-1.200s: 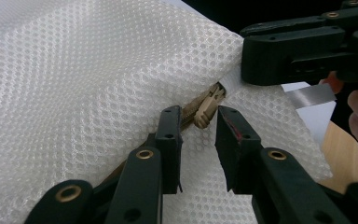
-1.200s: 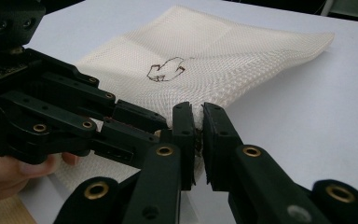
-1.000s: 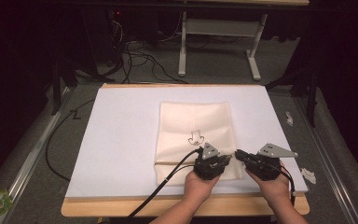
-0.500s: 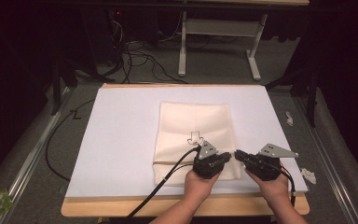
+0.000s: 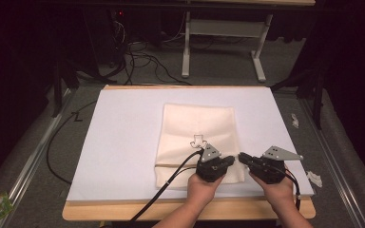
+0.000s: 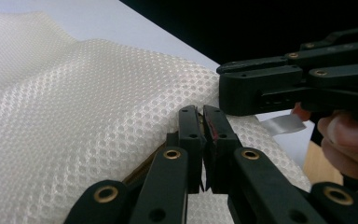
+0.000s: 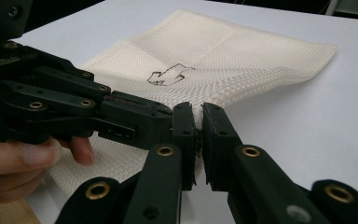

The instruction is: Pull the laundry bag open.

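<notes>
On the counter (image 5: 123, 142), covered by a white sheet, a cream mesh cloth (image 5: 197, 128) lies flat near the middle, toward the person's side. Left gripper (image 5: 228, 163) and right gripper (image 5: 242, 158) meet at the cloth's near right corner, their tips almost touching. Left gripper view: the jaws are pressed together on the cloth's edge (image 6: 121, 135), which rises in a fold toward them; the right gripper (image 6: 221, 91) crosses just above, held by a hand (image 6: 349, 140). Right gripper view: the jaws are likewise clamped on the cloth's edge (image 7: 223, 60) (a thin strip of mesh shows between them), with the left gripper (image 7: 170, 126) coming in alongside from the left. A small dark outline drawing (image 5: 198, 140) marks the cloth just beyond the grippers. Both cables trail back over the counter's near edge.
</notes>
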`<state>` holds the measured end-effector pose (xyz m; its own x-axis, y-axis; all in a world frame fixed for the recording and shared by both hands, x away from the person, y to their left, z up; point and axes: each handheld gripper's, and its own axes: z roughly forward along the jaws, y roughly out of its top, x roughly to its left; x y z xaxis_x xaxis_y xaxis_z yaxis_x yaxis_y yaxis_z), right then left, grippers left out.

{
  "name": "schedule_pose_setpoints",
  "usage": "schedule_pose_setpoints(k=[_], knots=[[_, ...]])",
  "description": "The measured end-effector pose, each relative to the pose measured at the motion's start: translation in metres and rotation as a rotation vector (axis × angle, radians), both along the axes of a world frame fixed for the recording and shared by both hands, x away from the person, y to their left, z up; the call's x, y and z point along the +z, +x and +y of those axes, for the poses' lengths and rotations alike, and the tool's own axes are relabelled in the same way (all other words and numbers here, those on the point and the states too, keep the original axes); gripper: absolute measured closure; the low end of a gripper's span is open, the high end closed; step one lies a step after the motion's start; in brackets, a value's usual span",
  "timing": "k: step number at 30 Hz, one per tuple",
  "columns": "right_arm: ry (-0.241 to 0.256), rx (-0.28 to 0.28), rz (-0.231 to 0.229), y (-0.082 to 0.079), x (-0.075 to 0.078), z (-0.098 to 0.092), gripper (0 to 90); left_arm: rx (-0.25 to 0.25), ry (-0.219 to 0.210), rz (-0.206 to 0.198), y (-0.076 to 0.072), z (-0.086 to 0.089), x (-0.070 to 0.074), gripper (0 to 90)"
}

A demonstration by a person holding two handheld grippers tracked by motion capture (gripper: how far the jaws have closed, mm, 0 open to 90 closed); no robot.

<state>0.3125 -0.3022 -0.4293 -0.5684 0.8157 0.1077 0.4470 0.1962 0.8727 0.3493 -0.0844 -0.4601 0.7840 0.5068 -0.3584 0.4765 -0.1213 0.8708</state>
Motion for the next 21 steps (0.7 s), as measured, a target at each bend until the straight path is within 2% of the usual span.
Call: schedule_pose_setpoints(k=[2, 10, 11, 12, 13, 14, 15, 16, 17, 21], knots=[[0.002, -0.008, 0.012, 0.001, -0.001, 0.0, 86.2, -0.002, -0.014, 0.017, 0.001, 0.001, -0.002, 87.3], [-0.017, -0.013, 0.017, 0.0, -0.002, 0.006, 86.7, 0.012, -0.014, 0.021, 0.0, 0.007, -0.004, 87.6], [-0.029, -0.063, -0.007, -0.001, 0.001, 0.003, 87.1, 0.051, -0.002, 0.023, 0.001, 0.012, -0.005, 87.8], [-0.029, -0.063, -0.007, -0.001, 0.001, 0.003, 87.1, 0.072, -0.029, 0.058, 0.006, 0.021, -0.008, 87.8], [0.004, -0.084, -0.009, 0.0, 0.004, -0.005, 87.2, 0.082, -0.056, 0.105, 0.012, 0.032, -0.013, 87.8], [0.05, -0.1, 0.005, 0.001, 0.006, -0.015, 87.2, 0.11, -0.059, 0.124, 0.016, 0.042, -0.017, 87.7], [0.062, -0.119, 0.0, 0.001, 0.005, -0.024, 87.1, 0.112, -0.065, 0.133, 0.017, 0.047, -0.019, 87.7], [0.062, -0.115, 0.004, 0.001, 0.004, -0.027, 87.0, 0.11, -0.066, 0.137, 0.017, 0.051, -0.02, 87.7], [0.053, -0.107, 0.006, 0.002, 0.002, -0.028, 86.9, 0.107, -0.049, 0.119, 0.015, 0.052, -0.018, 87.7], [0.033, -0.109, 0.007, 0.003, 0.0, -0.028, 86.8, 0.097, 0.0, 0.098, 0.012, 0.056, -0.014, 87.5]])
